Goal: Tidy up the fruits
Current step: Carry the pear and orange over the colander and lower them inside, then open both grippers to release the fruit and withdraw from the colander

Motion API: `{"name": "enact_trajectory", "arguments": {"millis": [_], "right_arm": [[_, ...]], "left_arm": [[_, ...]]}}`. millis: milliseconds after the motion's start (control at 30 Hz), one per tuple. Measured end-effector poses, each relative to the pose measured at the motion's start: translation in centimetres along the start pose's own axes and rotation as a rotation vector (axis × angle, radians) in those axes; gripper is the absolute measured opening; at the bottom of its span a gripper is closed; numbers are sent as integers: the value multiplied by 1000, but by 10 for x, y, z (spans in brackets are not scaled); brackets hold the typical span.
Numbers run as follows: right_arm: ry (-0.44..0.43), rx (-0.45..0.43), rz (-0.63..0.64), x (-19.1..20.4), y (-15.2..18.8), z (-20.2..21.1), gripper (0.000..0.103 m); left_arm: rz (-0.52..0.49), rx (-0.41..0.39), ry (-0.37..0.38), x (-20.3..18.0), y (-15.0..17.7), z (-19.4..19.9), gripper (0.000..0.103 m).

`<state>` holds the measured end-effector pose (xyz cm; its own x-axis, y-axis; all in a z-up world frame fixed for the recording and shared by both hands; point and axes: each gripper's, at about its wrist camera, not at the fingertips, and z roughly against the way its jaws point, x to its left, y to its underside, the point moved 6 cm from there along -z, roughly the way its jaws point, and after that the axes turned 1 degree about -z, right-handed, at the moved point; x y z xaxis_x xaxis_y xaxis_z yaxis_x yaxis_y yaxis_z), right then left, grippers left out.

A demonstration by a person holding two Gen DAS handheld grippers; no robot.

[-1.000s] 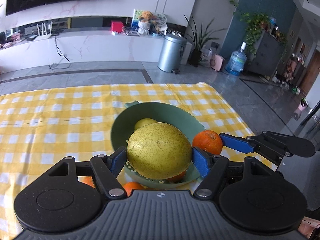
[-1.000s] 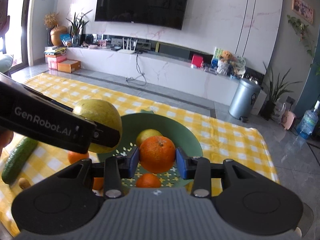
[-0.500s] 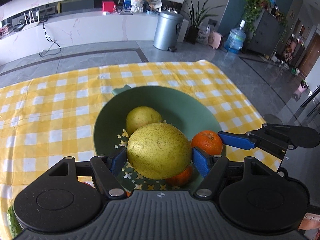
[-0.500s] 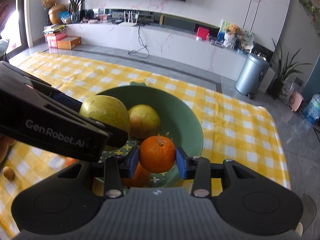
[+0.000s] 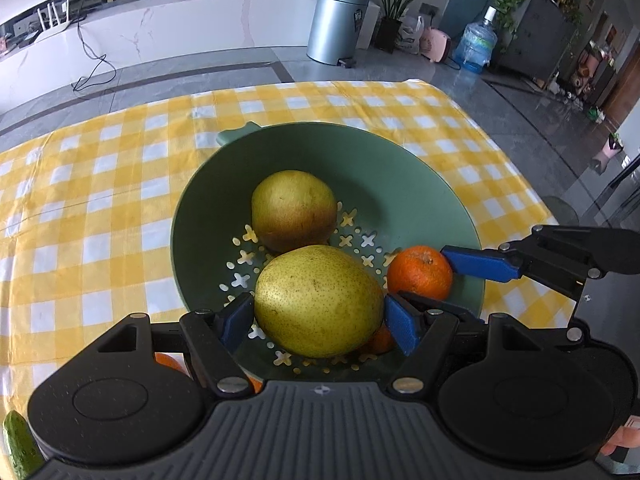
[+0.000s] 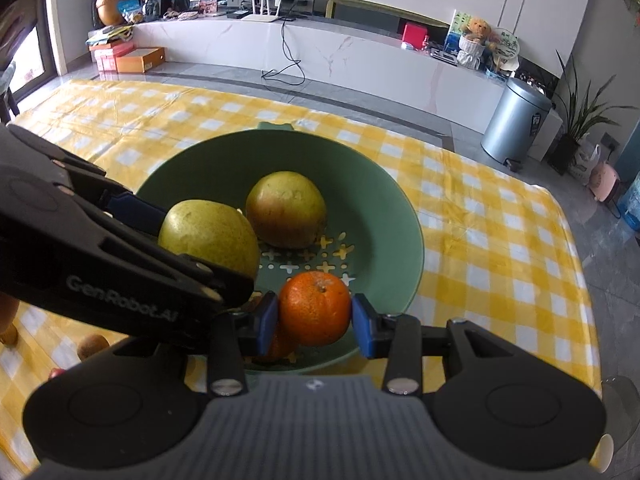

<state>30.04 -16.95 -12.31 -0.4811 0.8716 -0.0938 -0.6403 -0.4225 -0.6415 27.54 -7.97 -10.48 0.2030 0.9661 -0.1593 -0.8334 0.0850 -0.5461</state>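
A green perforated bowl (image 5: 420,184) sits on the yellow checked cloth and shows in the right wrist view too (image 6: 376,208). One yellow pear (image 5: 294,210) (image 6: 286,210) lies in it. My left gripper (image 5: 320,320) is shut on a second, larger pear (image 5: 318,300) (image 6: 208,236) and holds it low inside the bowl. My right gripper (image 6: 314,320) is shut on an orange (image 6: 314,308) (image 5: 420,272) at the bowl's near right side. Another orange (image 6: 276,346) lies under it on the bowl floor.
A cucumber (image 5: 20,448) lies at the near left of the cloth. Loose oranges (image 5: 168,362) lie outside the bowl under my left gripper. Small brown fruits (image 6: 92,346) lie left of the bowl. The table edge runs along the right.
Both grippers have moved forward and down over the bowl with their fruits. The pear and the orange now sit lower inside it. Both grips are unchanged.
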Motion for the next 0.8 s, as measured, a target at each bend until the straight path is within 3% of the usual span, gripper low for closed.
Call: {"name": "enact_trajectory", "arguments": {"millis": [800], "right_arm": [[38, 35, 109, 2, -4, -5, 42]], "left_arm": [[-24, -13, -22, -7, -5, 3, 86]]}}
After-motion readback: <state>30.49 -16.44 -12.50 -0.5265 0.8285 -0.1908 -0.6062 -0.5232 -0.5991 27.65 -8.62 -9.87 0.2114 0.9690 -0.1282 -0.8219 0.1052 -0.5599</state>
